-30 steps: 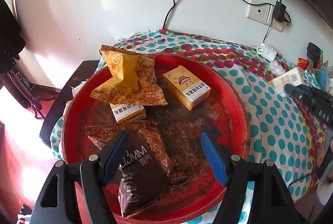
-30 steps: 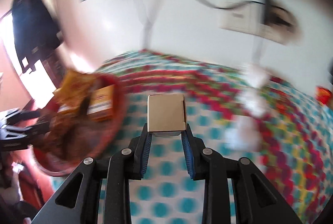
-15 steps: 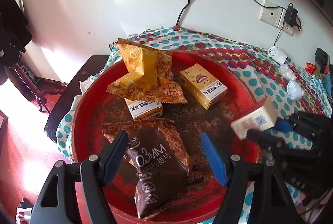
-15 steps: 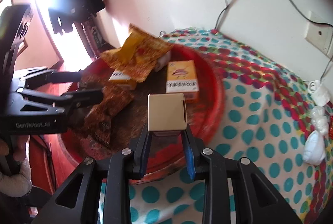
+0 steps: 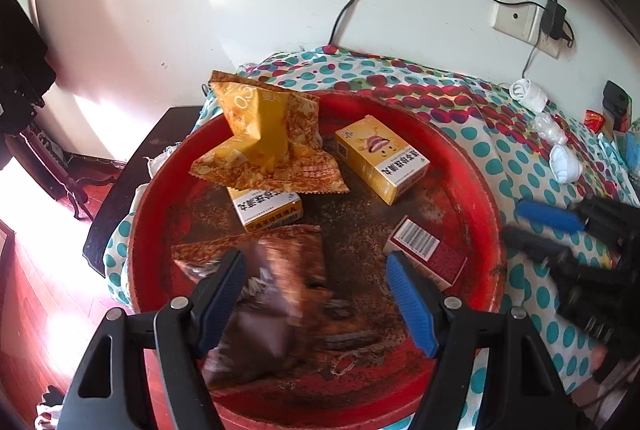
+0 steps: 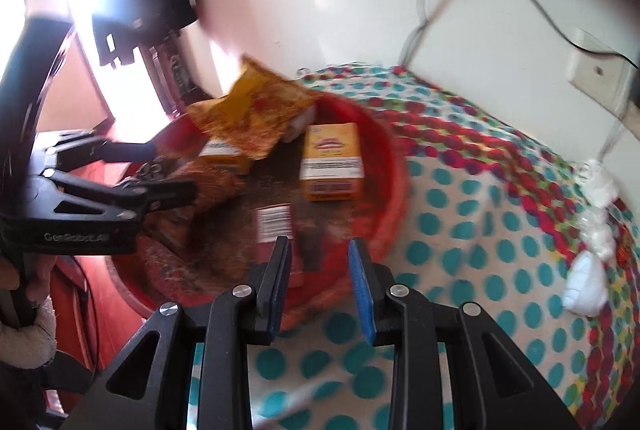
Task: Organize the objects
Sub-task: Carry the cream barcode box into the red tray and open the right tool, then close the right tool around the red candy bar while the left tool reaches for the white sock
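Observation:
A round red tray holds a yellow snack bag, two yellow boxes, a brown snack bag and a small red-and-white box with a barcode. My left gripper stands open over the near side of the tray, and the blurred brown bag lies between its fingers. My right gripper hovers at the tray's right rim. Its jaws are opening, with nothing between them. The red-and-white box lies just ahead of its fingers.
The tray rests on a polka-dot cloth. Several white crumpled wads lie on the cloth to the right. A wall socket with a charger and cables is behind. A dark side table stands left of the tray.
My right gripper brought the small box from over the cloth to the tray and let it go; the box now lies in the tray. The brown bag looks blurred under my left gripper.

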